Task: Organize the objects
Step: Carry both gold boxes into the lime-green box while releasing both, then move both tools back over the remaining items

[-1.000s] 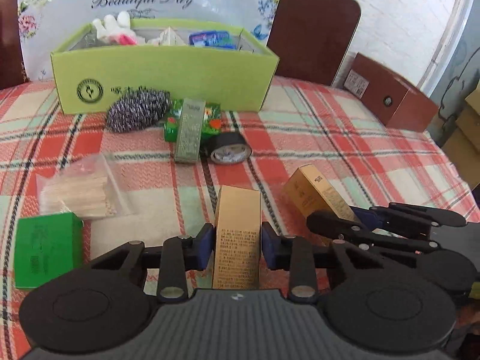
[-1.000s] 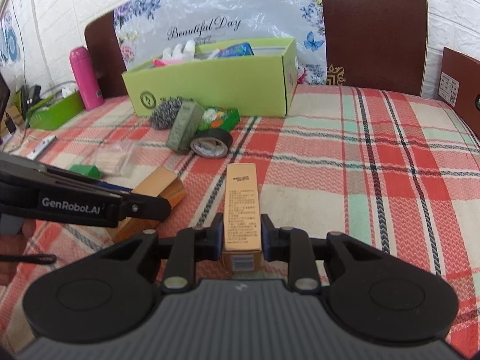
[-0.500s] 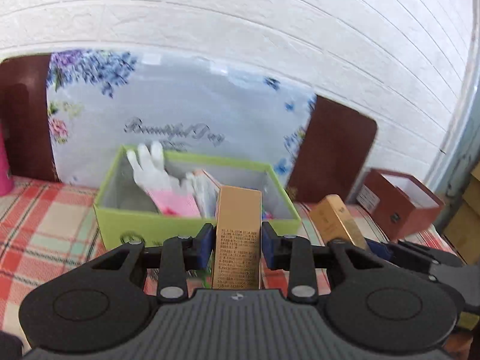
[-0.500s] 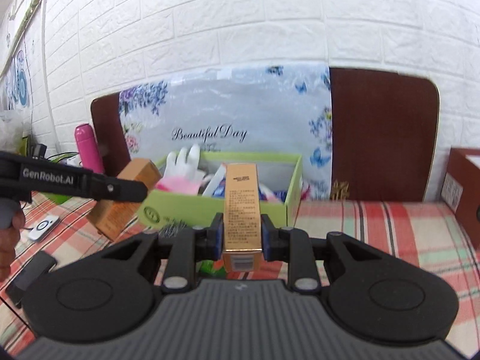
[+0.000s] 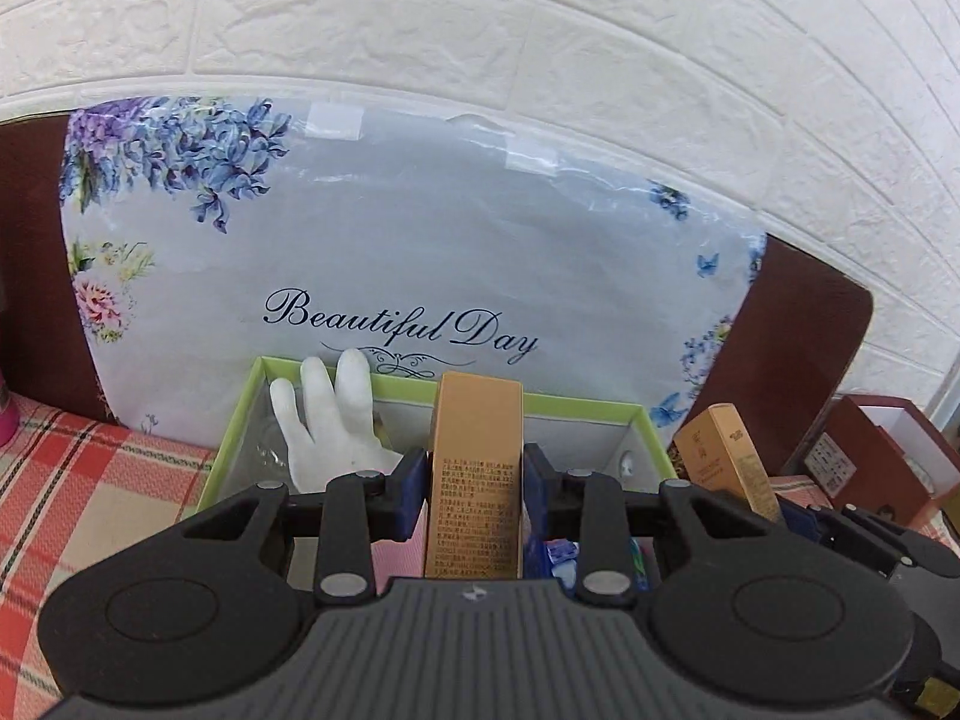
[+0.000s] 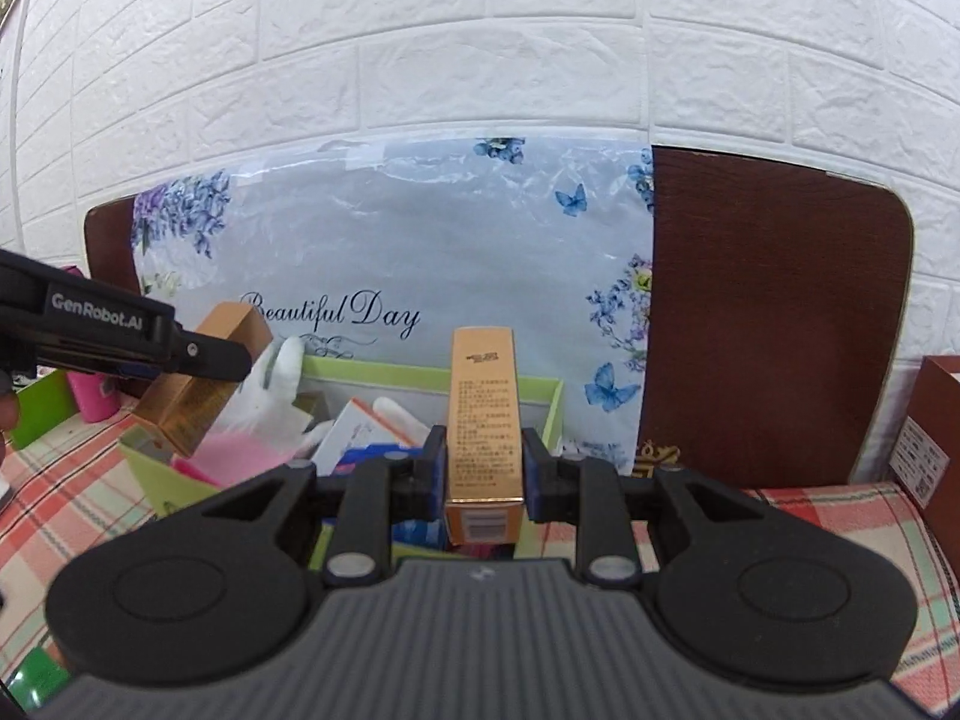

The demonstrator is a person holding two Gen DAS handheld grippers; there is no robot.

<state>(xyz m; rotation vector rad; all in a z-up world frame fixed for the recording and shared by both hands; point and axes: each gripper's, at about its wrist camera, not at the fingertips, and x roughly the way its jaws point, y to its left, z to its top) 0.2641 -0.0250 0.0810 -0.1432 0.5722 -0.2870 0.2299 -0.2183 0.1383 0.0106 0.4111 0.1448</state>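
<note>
My left gripper (image 5: 474, 489) is shut on a tall gold box (image 5: 475, 468) and holds it above the open green storage box (image 5: 231, 438). My right gripper (image 6: 483, 471) is shut on a second, slimmer gold box (image 6: 483, 408) over the right part of the same green box (image 6: 553, 414). Each gripper's gold box shows in the other view: the left one's at the left of the right wrist view (image 6: 201, 384), the right one's at the right of the left wrist view (image 5: 723, 456). White gloves (image 5: 327, 426), pink cloth and small packets lie inside the green box.
A floral "Beautiful Day" bag (image 5: 408, 252) stands behind the green box against brown chair backs (image 6: 774, 312) and a white brick wall. A brown box (image 5: 882, 462) sits at the right on the plaid tablecloth (image 5: 72, 480). A pink bottle (image 6: 90, 399) stands at the left.
Both grippers lifted their gold boxes off the table and carried them forward over the green box, which now sits directly below the fingers.
</note>
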